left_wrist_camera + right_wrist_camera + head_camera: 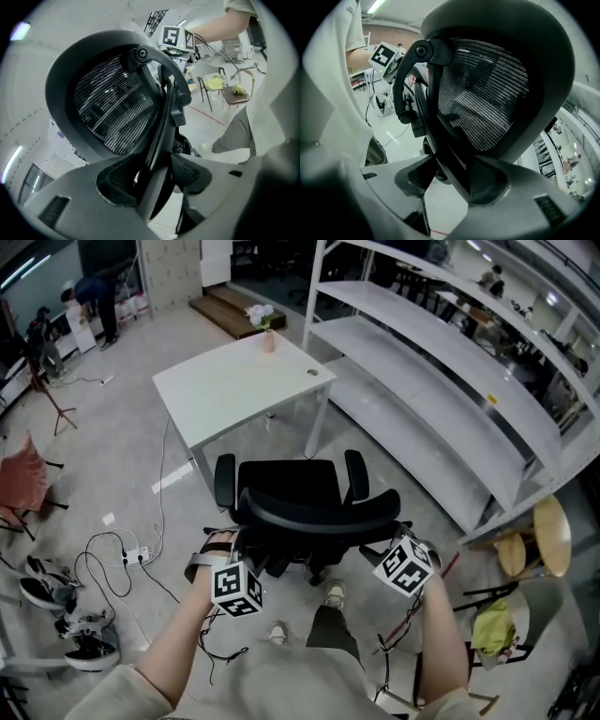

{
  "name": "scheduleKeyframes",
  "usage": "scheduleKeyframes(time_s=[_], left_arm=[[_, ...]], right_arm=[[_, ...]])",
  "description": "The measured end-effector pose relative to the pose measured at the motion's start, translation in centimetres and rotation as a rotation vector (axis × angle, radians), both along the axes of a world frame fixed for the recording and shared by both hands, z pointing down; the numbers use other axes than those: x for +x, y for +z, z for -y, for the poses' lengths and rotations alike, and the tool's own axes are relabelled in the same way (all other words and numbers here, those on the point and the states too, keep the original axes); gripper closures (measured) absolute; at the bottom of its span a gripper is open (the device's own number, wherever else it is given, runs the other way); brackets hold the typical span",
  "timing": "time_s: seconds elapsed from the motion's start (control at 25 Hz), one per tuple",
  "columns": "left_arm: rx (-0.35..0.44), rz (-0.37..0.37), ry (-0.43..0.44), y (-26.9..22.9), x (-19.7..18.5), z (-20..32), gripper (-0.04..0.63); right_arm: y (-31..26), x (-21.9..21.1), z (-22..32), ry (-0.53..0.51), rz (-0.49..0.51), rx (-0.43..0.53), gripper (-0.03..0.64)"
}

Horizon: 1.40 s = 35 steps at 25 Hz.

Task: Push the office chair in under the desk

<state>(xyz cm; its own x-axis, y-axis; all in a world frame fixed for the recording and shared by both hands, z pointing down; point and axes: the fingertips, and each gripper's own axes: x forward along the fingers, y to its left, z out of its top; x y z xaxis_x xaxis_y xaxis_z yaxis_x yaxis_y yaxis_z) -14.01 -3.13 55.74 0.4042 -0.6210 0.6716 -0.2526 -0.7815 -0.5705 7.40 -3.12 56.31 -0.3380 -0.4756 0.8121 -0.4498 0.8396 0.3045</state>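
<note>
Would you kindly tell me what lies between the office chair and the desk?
Only bare grey floor lies between the office chair and the desk, as the head view shows.

The office chair (291, 495) has a woven mesh back framed in matt plastic; the desk (234, 381) looks smooth.

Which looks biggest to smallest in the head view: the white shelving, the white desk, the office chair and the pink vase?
1. white shelving
2. white desk
3. office chair, close to the desk; it is nearer the camera, so unsure
4. pink vase
</note>
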Motion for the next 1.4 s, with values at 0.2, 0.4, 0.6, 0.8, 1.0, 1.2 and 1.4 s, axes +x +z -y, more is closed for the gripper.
scheduleKeyframes(time_s=[0.2,0.4,0.6,0.8,1.0,1.2,1.4], left_arm=[[-0.011,-0.005,-0.038,0.0,0.9,2.0,0.36],[-0.019,-0.008,-0.092,-0.1,2.5,3.7,0.36],[-0.01,-0.006,-0.148,-0.1,3.9,5.9,0.36],[0.008,-0.003,-0.198,-0.1,4.4,9.0,0.357],[-0.006,-0.005,-0.268,0.2,4.8,11.8,0.357],[0.003,-0.002,-0.333,0.0,6.0,14.6,0.357],[-0.026,-0.014,-0.376,-0.1,6.7,17.7,0.357]], right_arm=[[0.0,0.8,2.5,-0.041,-0.006,0.002,0.413],[-0.1,2.4,5.5,-0.103,0.0,-0.001,0.413],[-0.1,3.6,9.0,-0.179,0.01,0.005,0.414],[-0.4,4.1,12.7,-0.258,0.027,0.021,0.419],[-0.1,4.1,17.0,-0.337,0.04,0.044,0.42],[-0.1,4.9,21.4,-0.399,0.044,0.039,0.417],[-0.3,5.5,24.9,-0.456,0.037,0.024,0.423]])
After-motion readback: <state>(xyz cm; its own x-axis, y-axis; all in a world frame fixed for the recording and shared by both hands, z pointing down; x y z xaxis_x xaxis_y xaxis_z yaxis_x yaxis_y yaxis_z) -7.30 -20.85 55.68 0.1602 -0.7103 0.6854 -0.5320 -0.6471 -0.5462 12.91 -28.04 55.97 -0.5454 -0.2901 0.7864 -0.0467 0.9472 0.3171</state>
